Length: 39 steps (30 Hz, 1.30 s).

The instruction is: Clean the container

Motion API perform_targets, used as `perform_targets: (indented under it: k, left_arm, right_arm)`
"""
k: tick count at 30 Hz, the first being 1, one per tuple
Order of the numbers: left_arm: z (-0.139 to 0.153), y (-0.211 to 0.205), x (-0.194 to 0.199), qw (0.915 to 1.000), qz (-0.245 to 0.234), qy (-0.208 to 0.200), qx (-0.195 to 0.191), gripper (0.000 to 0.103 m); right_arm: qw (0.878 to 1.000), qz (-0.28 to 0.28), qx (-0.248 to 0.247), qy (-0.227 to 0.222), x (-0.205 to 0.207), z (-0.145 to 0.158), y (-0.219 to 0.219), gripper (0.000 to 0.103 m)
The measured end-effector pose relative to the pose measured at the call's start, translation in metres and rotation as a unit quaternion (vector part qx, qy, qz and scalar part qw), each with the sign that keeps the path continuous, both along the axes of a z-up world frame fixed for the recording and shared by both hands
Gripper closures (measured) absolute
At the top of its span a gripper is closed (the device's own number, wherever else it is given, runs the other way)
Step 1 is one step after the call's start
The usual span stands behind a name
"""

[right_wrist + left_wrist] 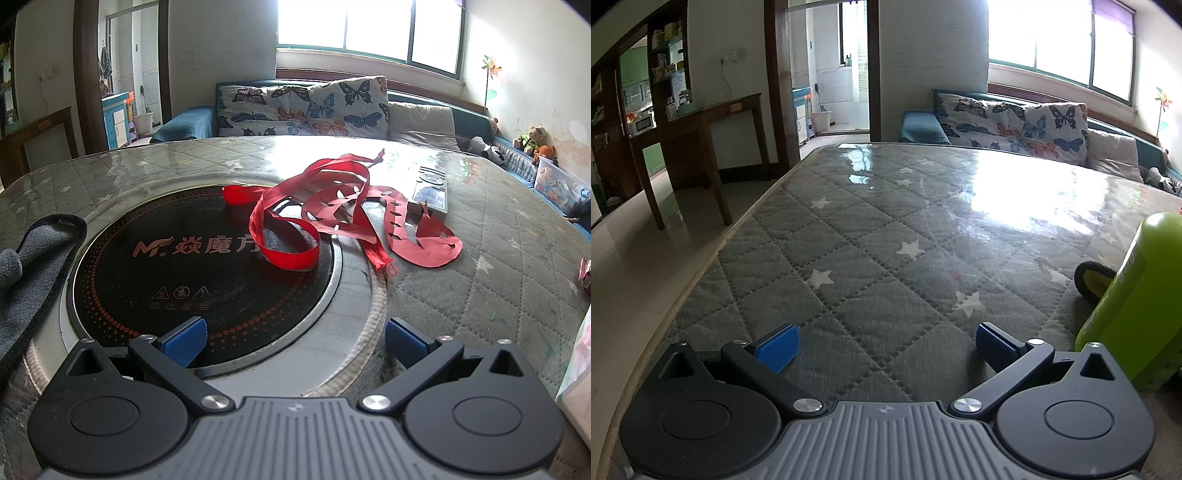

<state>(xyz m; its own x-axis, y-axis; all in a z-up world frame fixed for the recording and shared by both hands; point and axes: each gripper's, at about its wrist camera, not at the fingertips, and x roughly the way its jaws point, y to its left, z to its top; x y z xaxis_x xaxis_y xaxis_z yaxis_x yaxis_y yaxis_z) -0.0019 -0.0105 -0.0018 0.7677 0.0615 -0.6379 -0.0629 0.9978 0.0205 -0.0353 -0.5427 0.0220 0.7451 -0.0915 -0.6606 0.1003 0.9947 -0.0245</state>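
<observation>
On my left wrist camera, the left gripper [886, 345] hung with its blue-padded jaws spread wide and nothing between them, over the quilted grey table cover [871, 236] with its white stars under a glossy clear sheet. Off to the left stood a dark wooden side table [701, 122], and beyond the far edge a sofa with a butterfly-print cushion [1012, 123]. At the right edge of that view I saw the lime-green container [1130, 302], close beside the gripper's right finger but not touching it, with a black-rimmed yellow-green cloth [1089, 282] lying just behind it. On my right wrist camera, a grey cloth with black trim [33, 269] lay at the far left, draped against the rim of a round black induction cooktop [177, 273] set into the table. The right gripper [295, 343] hovered above the near edge of that cooktop, jaws likewise wide apart and holding nothing. A tangle of red ribbon and cut red paper [332, 214] sprawled from the cooktop's far side onto the cover, and a flat grey remote control [432, 188] lay just behind it to the right.
</observation>
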Motion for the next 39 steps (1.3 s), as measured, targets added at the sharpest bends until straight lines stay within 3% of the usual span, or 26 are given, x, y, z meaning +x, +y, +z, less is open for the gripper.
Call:
perform_targets:
  k: [24,39]
  left_arm:
    - [-0.001,-0.026,-0.017,0.9998,0.015,0.01,0.008,0.0]
    - [0.002,-0.013,-0.016,0.9999,0.015,0.002,0.003,0.0]
  right_arm:
    - [1.0,0.0,0.001,0.0,0.0,0.0,-0.001,0.0]
    - [1.0,0.0,0.001,0.0,0.001,-0.001,-0.002,0.0]
